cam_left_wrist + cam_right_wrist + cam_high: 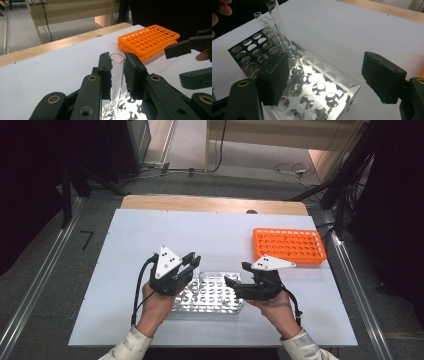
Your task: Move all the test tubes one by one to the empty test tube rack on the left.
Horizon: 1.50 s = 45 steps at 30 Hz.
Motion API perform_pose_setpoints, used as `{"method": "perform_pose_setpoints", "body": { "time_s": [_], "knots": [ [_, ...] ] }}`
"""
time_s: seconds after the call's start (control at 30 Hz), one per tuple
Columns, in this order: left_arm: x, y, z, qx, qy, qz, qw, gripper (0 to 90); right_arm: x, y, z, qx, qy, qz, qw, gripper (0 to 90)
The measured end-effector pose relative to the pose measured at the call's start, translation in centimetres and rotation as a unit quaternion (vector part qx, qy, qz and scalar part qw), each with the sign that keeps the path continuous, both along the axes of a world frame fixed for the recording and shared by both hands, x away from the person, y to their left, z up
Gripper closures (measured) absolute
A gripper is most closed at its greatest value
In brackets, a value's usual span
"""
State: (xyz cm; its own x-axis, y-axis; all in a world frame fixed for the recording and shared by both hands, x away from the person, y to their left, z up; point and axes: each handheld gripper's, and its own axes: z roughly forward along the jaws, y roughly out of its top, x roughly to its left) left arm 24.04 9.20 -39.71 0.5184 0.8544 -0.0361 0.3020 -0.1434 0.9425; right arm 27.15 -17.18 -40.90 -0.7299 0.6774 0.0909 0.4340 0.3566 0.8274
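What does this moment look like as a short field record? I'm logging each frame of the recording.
scene: white table top on a wooden table
left gripper: shut on glass test tube, the tube's foot at the metal rack
right gripper: open, jaws wide apart above the metal rack, holding nothing
metal rack: shiny, rows of round holes, near edge of the table
orange rack: far right, holes look empty

The left gripper point(192, 261) has its jaws closed tight, while the right gripper point(236, 275) holds its jaws wide apart.
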Motion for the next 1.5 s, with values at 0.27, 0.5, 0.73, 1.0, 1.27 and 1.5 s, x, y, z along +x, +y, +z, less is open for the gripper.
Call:
{"method": "perform_pose_setpoints", "body": {
  "time_s": [0.27,0.5,0.73,1.0,1.27,1.5],
  "knots": [
    [0.1,-0.1,-0.6,0.005,0.006,0.002,1.0,75.3,0.0,-0.1,-0.1,0.001,0.004,-0.003,1.0,20.8],
    [0.2,-0.1,-1.1,0.011,0.013,0.002,0.9999,75.2,0.1,-0.1,-0.2,-0.003,0.002,-0.003,1.0,20.8],
    [0.3,-0.3,-1.5,0.02,0.019,0.0,0.9996,75.1,0.1,-0.1,-0.2,-0.004,0.003,-0.003,1.0,20.8],
    [0.5,-0.5,-2.0,0.033,0.035,-0.001,0.9988,75.0,0.0,-0.1,-0.2,-0.003,0.002,-0.003,1.0,20.9],
    [0.6,-0.7,-2.4,0.045,0.05,-0.001,0.9977,74.9,0.0,-0.1,-0.2,-0.006,0.004,-0.001,1.0,20.9],
    [0.8,-0.8,-2.7,0.052,0.065,-0.002,0.9965,74.7,0.0,0.0,-0.3,-0.005,0.004,-0.001,1.0,20.9]
  ]
}}
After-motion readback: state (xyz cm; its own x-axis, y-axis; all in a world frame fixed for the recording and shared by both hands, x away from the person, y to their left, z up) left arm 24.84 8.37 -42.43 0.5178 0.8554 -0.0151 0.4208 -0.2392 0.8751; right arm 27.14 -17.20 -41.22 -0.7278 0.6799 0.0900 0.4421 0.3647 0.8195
